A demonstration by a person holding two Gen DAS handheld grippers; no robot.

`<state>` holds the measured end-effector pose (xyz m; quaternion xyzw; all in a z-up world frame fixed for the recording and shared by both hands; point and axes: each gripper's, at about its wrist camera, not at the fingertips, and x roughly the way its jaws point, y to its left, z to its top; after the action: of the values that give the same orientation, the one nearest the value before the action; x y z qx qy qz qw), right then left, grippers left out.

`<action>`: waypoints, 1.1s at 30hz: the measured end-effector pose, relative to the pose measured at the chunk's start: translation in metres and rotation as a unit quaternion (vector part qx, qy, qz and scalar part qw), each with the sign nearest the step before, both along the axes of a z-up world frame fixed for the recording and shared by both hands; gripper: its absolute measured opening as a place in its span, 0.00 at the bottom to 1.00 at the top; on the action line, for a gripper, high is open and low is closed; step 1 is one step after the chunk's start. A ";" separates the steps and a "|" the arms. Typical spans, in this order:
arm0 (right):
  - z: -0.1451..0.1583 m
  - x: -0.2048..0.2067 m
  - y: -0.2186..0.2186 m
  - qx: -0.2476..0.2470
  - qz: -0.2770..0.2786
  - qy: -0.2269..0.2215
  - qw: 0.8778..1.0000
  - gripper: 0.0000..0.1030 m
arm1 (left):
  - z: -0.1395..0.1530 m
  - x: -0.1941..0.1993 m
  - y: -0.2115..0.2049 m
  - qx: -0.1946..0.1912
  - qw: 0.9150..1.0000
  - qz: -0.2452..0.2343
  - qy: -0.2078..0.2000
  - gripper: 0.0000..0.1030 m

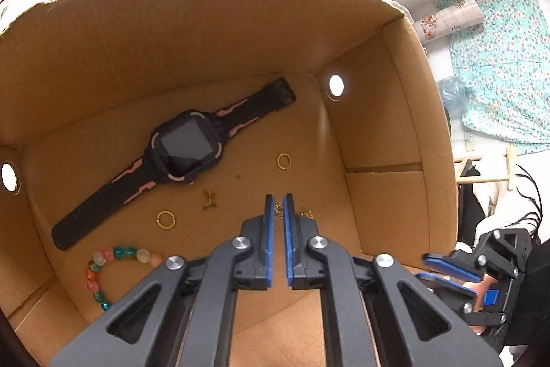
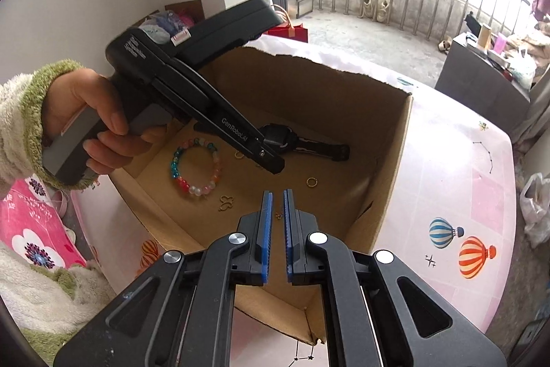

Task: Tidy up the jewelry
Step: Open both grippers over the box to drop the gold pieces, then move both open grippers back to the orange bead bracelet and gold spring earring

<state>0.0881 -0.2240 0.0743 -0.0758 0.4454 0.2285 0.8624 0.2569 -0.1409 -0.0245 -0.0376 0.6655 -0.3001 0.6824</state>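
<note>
An open cardboard box [image 1: 206, 33] [image 2: 385, 177] holds a black-and-pink smartwatch [image 1: 185, 147] [image 2: 319, 150], a coloured bead bracelet [image 1: 120, 252] [image 2: 197, 191], two gold rings [image 1: 284, 160] [image 1: 166, 219], one also visible in the right wrist view [image 2: 311, 182], and small gold charms [image 1: 208, 199] [image 2: 227, 203]. My left gripper [image 1: 278, 200] [image 2: 275, 165] points down into the box. Its pads stand a narrow slit apart with nothing between them, just above a gold chain [image 1: 304, 214]. My right gripper [image 2: 277, 195] [image 1: 421, 267] hovers at the near rim, equally narrow, over a tiny gold piece [image 2: 278, 215].
The box stands on a pink tablecloth [image 2: 464, 195] printed with balloons. A person's hand [image 2: 86, 112] in a fluffy sleeve holds the left gripper. The box walls have round holes [image 1: 336, 85]. A red bag [image 2: 292, 30] stands behind, and a plastic bag [image 2: 536, 205] lies at the right.
</note>
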 end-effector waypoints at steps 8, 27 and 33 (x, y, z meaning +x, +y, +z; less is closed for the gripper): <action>0.019 -0.009 -0.015 0.023 -0.024 -0.020 0.999 0.07 | 0.015 -0.004 0.000 -0.004 1.000 0.008 -0.016 0.40; 0.012 -0.138 -0.062 0.132 -0.160 -0.054 0.977 0.61 | 0.139 -0.194 0.139 -0.036 0.936 0.063 -0.343 0.73; -0.041 -0.145 -0.017 0.032 -0.167 -0.005 0.985 0.69 | 0.105 -0.260 0.138 0.023 0.928 0.044 -0.369 0.85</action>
<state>-0.0567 -0.2408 0.0334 0.0256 0.4399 0.0952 0.8926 -0.0035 -0.0025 0.0801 0.0622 0.3708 -0.2471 0.8931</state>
